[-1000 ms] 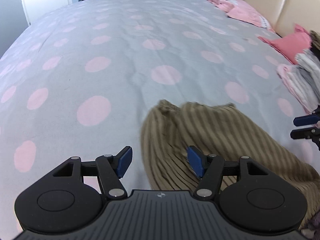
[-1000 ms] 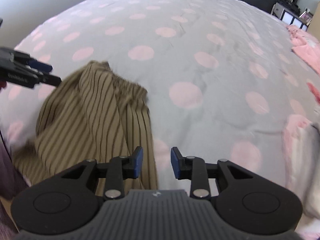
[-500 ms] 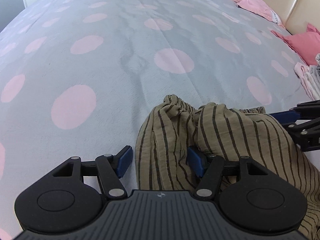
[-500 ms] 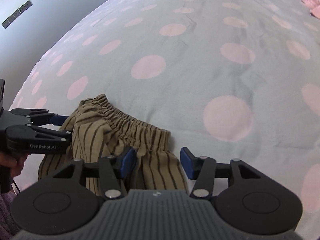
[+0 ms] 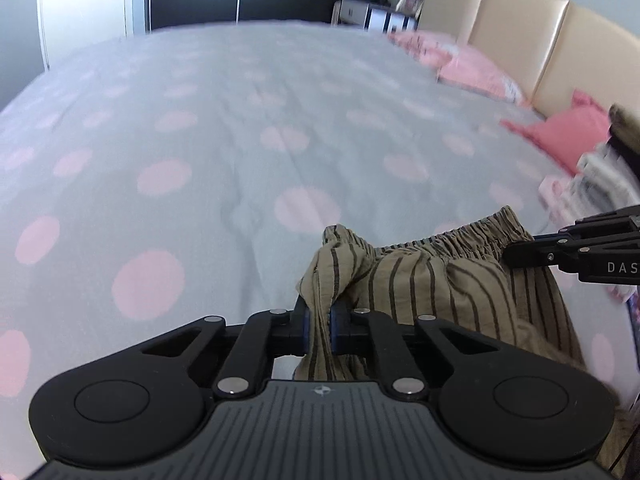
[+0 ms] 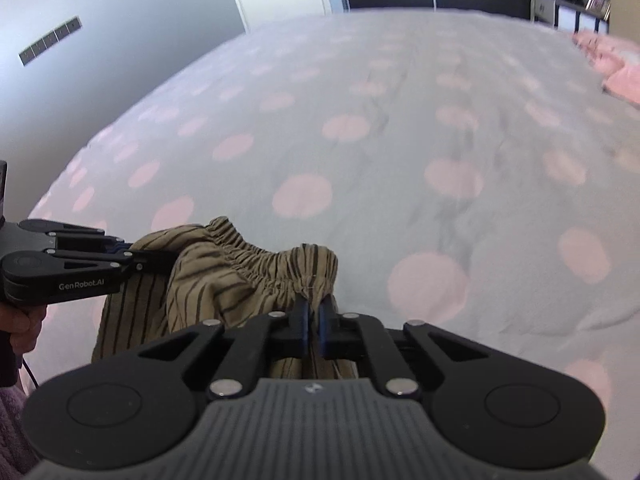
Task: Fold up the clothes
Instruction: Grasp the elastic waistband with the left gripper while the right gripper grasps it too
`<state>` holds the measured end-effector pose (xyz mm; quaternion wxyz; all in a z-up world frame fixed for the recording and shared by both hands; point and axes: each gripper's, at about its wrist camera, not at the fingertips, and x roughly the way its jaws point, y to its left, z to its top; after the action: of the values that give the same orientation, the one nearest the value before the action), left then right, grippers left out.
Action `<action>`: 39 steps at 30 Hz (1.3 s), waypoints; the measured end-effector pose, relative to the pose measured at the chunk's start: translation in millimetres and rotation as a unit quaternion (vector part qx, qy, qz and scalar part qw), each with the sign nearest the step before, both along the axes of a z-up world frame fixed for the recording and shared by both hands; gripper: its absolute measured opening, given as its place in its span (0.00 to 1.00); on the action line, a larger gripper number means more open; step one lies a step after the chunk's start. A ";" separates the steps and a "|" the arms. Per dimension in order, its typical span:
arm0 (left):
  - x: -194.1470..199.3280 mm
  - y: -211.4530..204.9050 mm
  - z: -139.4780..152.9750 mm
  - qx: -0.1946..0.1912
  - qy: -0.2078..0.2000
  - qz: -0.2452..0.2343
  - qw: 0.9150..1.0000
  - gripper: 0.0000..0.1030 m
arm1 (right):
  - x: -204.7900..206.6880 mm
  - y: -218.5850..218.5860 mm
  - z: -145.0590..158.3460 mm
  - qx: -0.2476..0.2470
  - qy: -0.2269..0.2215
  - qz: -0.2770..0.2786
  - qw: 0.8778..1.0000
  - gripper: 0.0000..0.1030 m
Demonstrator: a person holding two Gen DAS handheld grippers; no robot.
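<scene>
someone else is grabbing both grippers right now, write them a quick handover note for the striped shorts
Left gripper: shut on the striped shorts, pinching one end of the elastic waistband.
Right gripper: shut on the striped shorts, pinching the other end of the waistband.
The shorts hang bunched between the two grippers over the polka-dot bedspread. Other clothes lie stacked near the headboard.
Done: both waistband ends gripped.
Left: no fold made yet. Probably spread the shorts flat on the bedspread, fold them, then put them with the stack.

crinkled cloth shorts (image 5: 448, 280), seemingly matt plastic gripper (image 5: 319, 328)
</scene>
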<state>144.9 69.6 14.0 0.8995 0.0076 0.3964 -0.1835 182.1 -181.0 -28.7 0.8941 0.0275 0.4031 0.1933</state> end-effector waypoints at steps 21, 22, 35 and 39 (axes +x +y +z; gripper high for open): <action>-111.2 -29.2 247.1 -0.101 -0.252 -0.085 0.959 0.04 | -99.0 -48.7 254.2 0.039 -0.295 -0.003 0.955 0.05; -112.7 -31.5 238.5 -0.098 -0.241 -0.091 0.961 0.04 | -101.4 -50.5 247.9 0.036 -0.287 -0.001 0.957 0.05; -121.3 -43.8 21.6 0.010 0.026 -0.147 0.989 0.04 | -129.9 -58.5 44.2 -0.041 -0.015 0.033 0.999 0.05; -134.9 -53.1 -20.6 0.047 0.090 -0.177 0.979 0.05 | -144.5 -51.0 -1.1 -0.087 0.047 0.063 0.993 0.05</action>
<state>10.0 16.5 -6.6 0.8121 0.1032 0.4760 -0.3213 37.6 -232.0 -29.8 0.8590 -0.0668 0.4612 0.2123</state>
